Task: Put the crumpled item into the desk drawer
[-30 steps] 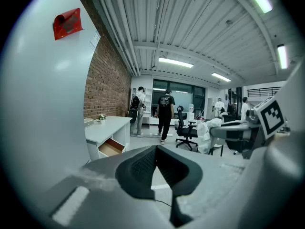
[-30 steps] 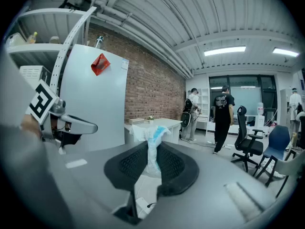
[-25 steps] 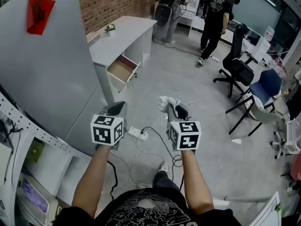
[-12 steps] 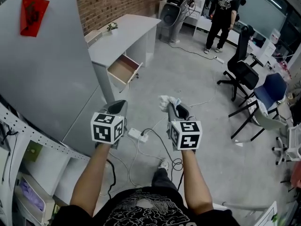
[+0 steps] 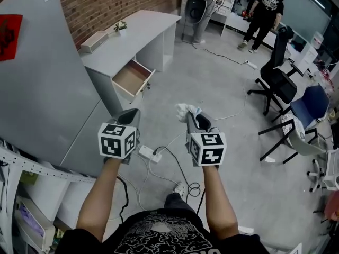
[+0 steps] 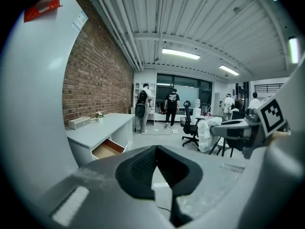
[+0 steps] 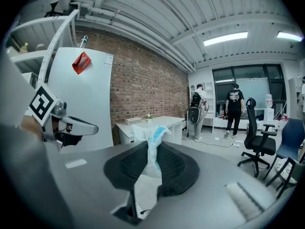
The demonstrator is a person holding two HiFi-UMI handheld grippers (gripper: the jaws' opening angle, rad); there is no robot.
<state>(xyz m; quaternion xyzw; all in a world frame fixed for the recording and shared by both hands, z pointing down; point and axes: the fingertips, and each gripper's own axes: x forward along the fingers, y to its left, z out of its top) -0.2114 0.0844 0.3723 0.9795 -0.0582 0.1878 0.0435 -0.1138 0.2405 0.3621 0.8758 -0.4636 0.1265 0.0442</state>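
Observation:
A crumpled white and pale-blue item (image 5: 185,110) (image 7: 150,133) sticks up out of my right gripper (image 5: 192,117) (image 7: 152,152), which is shut on it. My left gripper (image 5: 132,115) (image 6: 156,151) is level with it on the left, its pads meeting at the tips with nothing between them. The grey desk (image 5: 132,33) (image 6: 97,130) (image 7: 159,122) stands ahead and to the left against the brick wall. Its wooden drawer (image 5: 130,78) (image 6: 106,150) is pulled open. Both grippers hang over the floor, well short of the drawer.
A white power strip (image 5: 148,153) with cables lies on the floor below the grippers. A tall grey panel (image 5: 47,89) and shelving (image 5: 21,205) are on the left. Office chairs (image 5: 276,83) stand on the right. People (image 5: 267,7) stand at the far end.
The person has walked towards the desk, and both grippers went along side by side. The desk and drawer now sit further left in the head view. The grip on the crumpled item is unchanged.

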